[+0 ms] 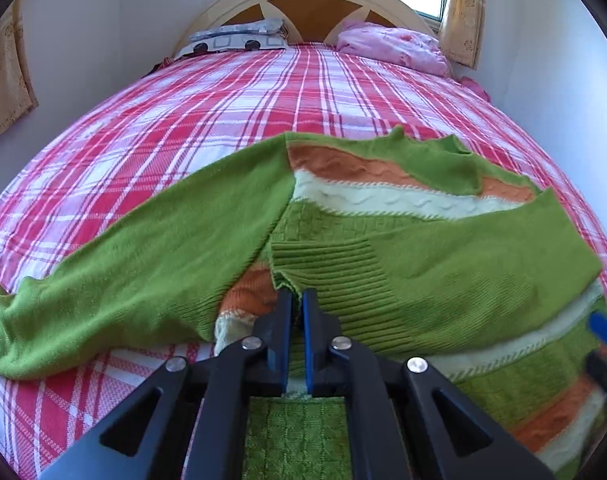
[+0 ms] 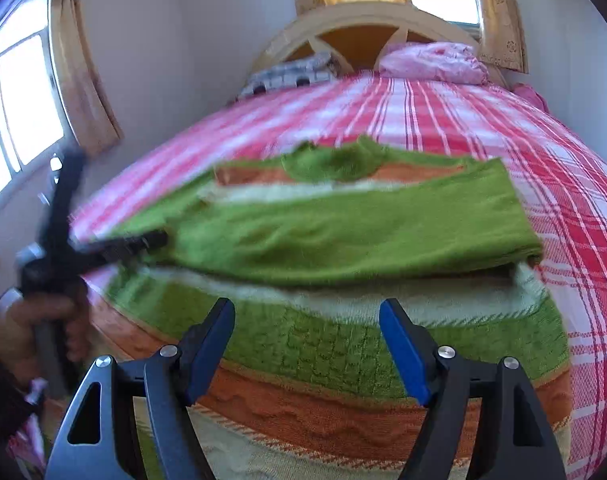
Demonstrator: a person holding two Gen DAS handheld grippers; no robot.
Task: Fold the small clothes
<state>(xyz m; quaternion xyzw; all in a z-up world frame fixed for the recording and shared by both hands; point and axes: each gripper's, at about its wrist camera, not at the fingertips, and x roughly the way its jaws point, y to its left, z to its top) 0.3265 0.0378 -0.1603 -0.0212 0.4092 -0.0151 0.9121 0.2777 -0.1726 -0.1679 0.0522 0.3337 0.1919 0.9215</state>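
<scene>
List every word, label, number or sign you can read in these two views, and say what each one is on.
None: no readable text in either view.
The green sweater shows only knit stripes, no tag or print.
The plaid bedsheet and pink pillow carry pattern only.
The patterned pillow has squares and dark round shapes, no letters.
The curtains bear small motifs, too blurred to read as text.
The left gripper and right gripper show no markings.

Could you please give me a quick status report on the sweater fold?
Left tongs shut on the ribbed cuff, sleeve across the green sweater. Right tongs open above the sweater. Nothing blocking on the plaid bed.
</scene>
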